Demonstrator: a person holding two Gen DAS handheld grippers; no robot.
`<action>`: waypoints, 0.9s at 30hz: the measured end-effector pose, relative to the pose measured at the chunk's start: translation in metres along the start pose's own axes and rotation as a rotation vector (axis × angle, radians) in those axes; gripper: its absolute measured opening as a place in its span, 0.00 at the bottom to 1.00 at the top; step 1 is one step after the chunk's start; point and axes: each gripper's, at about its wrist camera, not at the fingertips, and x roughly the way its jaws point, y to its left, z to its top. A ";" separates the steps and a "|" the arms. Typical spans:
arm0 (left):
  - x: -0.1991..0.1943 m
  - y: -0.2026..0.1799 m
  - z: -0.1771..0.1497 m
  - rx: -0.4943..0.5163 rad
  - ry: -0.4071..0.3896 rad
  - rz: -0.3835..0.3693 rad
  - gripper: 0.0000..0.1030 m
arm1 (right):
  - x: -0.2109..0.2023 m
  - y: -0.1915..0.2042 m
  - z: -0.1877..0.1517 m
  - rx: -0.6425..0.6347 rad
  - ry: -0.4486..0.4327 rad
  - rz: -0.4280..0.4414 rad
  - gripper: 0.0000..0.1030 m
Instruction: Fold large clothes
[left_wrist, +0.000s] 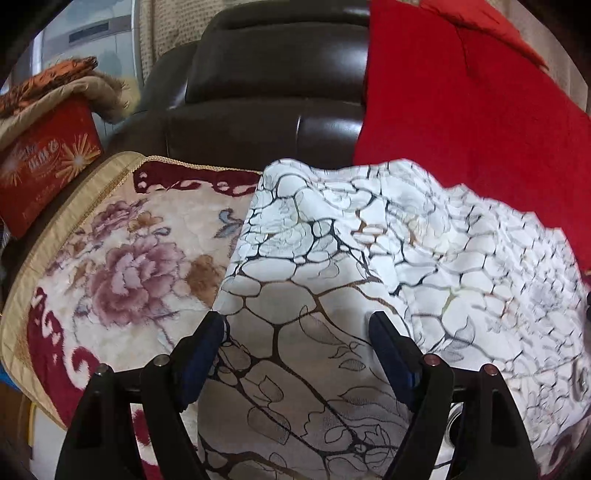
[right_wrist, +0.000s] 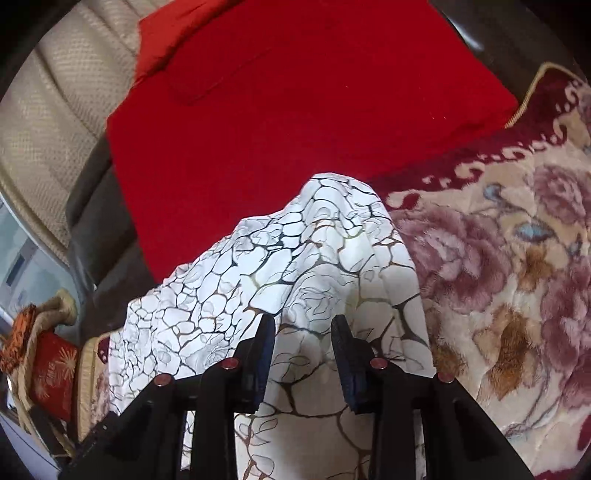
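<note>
White thin smooth cloth with black-gold crackle print (left_wrist: 332, 258), slight sheen. Under it, plush fuzzy floral blanket (left_wrist: 122, 258). Behind the cloth, glossy dark brown leather sofa back (left_wrist: 273, 74) and matt red woven fabric (left_wrist: 461, 110). Matt black plastic gripper fingers (left_wrist: 391, 347).

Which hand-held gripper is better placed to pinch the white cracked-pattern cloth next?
Right, probably. The right hand-held gripper has narrower jaws straddling a raised ridge of the white cracked-pattern cloth. The left hand-held gripper gapes wide over flatter fabric.
</note>
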 end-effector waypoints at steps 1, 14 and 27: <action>0.002 -0.002 -0.001 0.009 0.006 0.007 0.79 | 0.004 0.000 -0.001 0.002 0.017 -0.010 0.34; 0.013 -0.009 -0.009 0.062 -0.026 0.046 0.90 | 0.020 -0.010 -0.013 -0.023 0.128 -0.059 0.34; 0.020 -0.004 -0.011 0.044 -0.028 0.028 0.97 | 0.018 0.048 -0.001 -0.140 0.058 0.059 0.36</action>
